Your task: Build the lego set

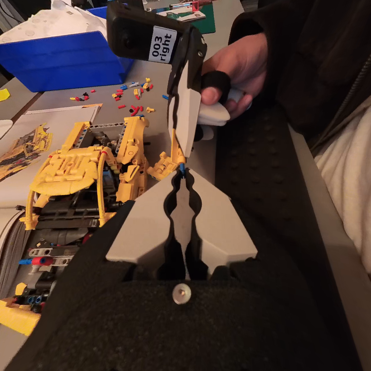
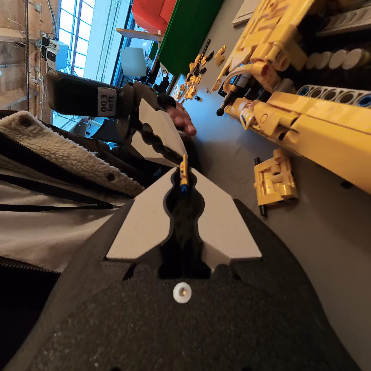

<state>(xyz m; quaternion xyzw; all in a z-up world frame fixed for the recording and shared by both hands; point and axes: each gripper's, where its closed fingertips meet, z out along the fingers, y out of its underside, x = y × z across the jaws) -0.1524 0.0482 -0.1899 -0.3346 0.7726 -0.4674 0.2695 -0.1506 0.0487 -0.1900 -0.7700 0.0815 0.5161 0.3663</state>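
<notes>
On the grey table [image 1: 156,84], our left gripper [image 1: 182,173] pinches a blue pin [image 1: 182,169]; our right gripper [image 2: 183,170] pinches the yellow piece [image 2: 183,170] right above it.

Yellow model [image 1: 88,176] fills table [image 1: 156,84] middle; small yellow block [image 2: 275,180] lies just beside it. Loose pieces [image 1: 130,96] scatter before blue bin [image 1: 60,60] at far edge. Bare strip between.

Right-hand sticker: a white rectangular sticker [image 1: 163,46] with black printed characters sat on the black camera body of the right gripper [image 1: 183,155].
Left-hand sticker: a matching white sticker [image 2: 107,105] sat on the black camera body of the left gripper [image 2: 183,159].
Open paper instruction booklet [image 1: 26,148]: it showed a printed picture, no legible writing.
White cards at the table's far end [image 1: 180,15]: print was too small to read.
</notes>
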